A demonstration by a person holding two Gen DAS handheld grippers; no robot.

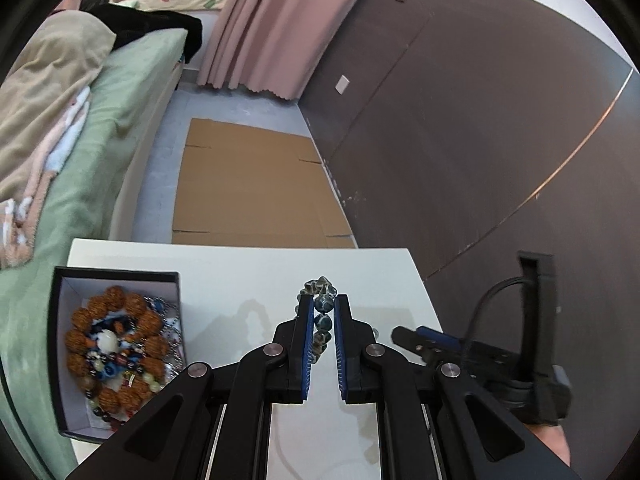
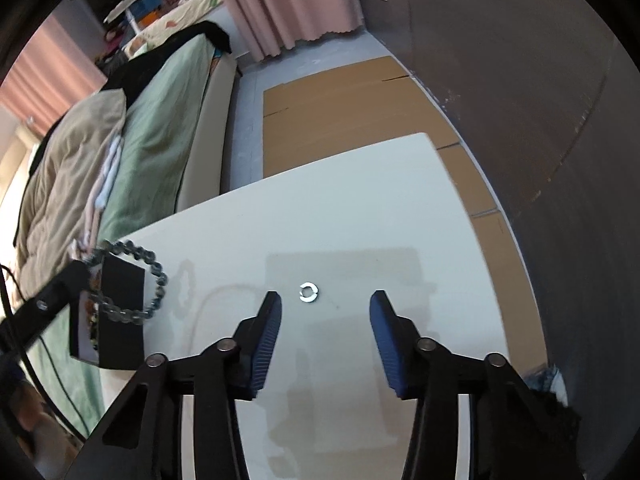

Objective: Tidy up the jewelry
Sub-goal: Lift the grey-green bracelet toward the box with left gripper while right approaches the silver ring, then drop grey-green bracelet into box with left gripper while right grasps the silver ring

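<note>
white table (image 2: 360,200) bears a small silver ring (image 2: 308,293) just ahead of the right gripper (image 2: 326,306), between its parted, empty jaws; left gripper (image 1: 323,312), farther off, clamps a beaded bracelet (image 1: 322,300).

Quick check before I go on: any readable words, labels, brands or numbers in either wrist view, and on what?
None can be read in either view.
Black jewelry box: no print visible on its walls.
White table: bare of writing; the small silver ring shows no marking.
Left gripper, shut on the dark bead bracelet: no label.
Right gripper, open: no label.
Flattened cardboard on the floor: no print shows.
</note>
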